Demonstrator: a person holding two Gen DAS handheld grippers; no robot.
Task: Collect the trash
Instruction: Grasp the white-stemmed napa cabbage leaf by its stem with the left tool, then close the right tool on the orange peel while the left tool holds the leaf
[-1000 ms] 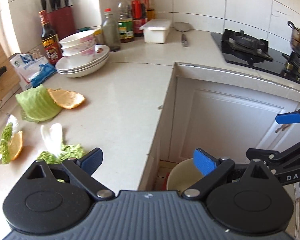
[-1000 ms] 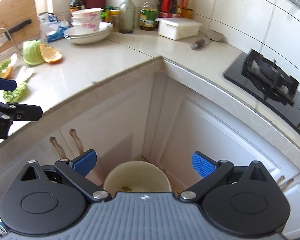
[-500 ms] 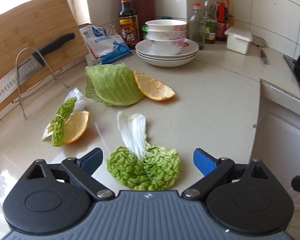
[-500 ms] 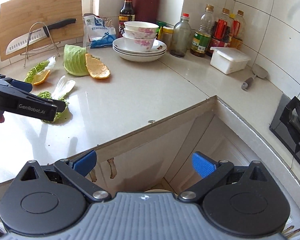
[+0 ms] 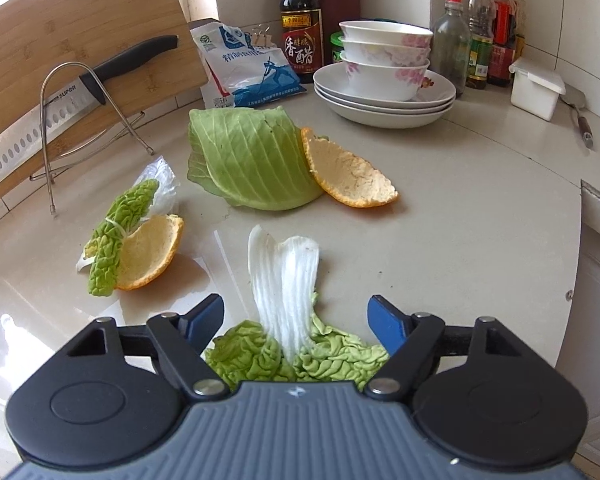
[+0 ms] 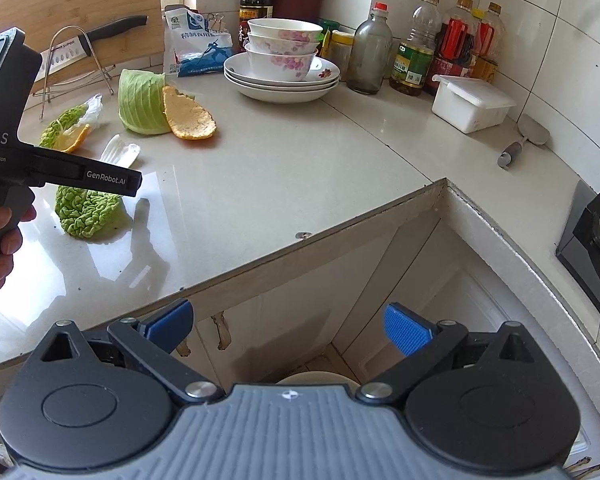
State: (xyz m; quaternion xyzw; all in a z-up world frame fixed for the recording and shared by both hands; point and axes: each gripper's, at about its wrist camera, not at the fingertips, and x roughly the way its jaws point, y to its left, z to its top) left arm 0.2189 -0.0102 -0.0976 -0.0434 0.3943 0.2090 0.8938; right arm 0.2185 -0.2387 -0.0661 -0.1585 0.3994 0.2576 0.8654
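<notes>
Napa cabbage leaf [image 5: 288, 320] lies on the counter [image 5: 460, 208], at 12 o'clock between the wide-open left gripper [image 5: 296, 320] fingers.
Right gripper [image 6: 290, 326] is wide open too, holding nothing.

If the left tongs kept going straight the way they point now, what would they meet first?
Most likely the napa cabbage leaf, already lying between the open left tongs. Beyond its white stalk comes the round cabbage leaf, though depth is unclear.
</notes>
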